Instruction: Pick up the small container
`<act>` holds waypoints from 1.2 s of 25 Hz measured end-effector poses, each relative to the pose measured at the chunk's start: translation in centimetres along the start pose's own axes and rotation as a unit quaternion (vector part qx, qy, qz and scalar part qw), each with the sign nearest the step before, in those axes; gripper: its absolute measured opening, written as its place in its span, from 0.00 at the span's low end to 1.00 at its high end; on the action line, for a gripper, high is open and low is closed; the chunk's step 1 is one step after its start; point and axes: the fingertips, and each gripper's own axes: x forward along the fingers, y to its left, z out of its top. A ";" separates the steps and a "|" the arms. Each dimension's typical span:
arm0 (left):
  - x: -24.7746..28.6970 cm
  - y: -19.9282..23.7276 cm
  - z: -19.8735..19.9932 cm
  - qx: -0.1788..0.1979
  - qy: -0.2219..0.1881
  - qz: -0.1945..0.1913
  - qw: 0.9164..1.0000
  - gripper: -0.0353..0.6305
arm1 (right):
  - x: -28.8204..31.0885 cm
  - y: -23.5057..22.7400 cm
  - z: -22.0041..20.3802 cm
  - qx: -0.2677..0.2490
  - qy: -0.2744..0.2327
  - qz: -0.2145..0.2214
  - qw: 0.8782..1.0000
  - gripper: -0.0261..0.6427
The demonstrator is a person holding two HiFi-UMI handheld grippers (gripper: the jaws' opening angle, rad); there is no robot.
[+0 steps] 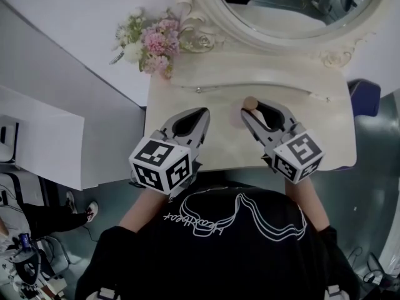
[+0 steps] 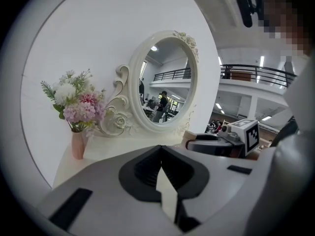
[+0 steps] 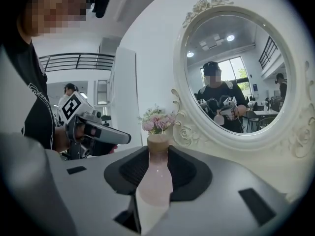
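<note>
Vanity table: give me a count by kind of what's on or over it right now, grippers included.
grippers: 2 (left gripper shut, empty; right gripper shut on the container)
small container: 1, pink, cork top
vase of flowers: 1
mirror: 1
Total: 5

A cream dressing table (image 1: 331,117) with an oval mirror (image 1: 294,5) stands against a white wall (image 1: 75,17); grey floor (image 1: 375,149) lies right.
</note>
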 end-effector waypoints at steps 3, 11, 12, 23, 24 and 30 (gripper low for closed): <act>-0.3 -0.5 0.0 0.004 -0.002 -0.001 1.000 0.06 | -0.6 0.0 -0.5 0.002 0.001 -0.008 1.000 0.22; -0.5 -1.4 0.2 0.010 -0.005 -0.009 1.000 0.06 | -1.5 0.2 0.1 0.001 -0.007 -0.025 1.000 0.22; -0.6 -1.5 0.3 0.010 -0.006 -0.009 1.000 0.06 | -1.5 0.3 0.1 0.001 -0.008 -0.025 1.000 0.22; -1.3 -1.7 0.4 0.013 -0.010 -0.012 1.000 0.06 | -1.6 1.0 0.7 0.010 -0.017 -0.026 0.999 0.22; -1.4 -1.7 0.4 0.013 -0.010 -0.013 1.000 0.06 | -1.6 1.0 0.8 0.009 -0.018 -0.026 0.999 0.22; -1.5 -1.9 0.3 0.014 -0.010 -0.013 1.000 0.06 | -1.7 0.9 0.6 0.011 -0.018 -0.029 0.999 0.22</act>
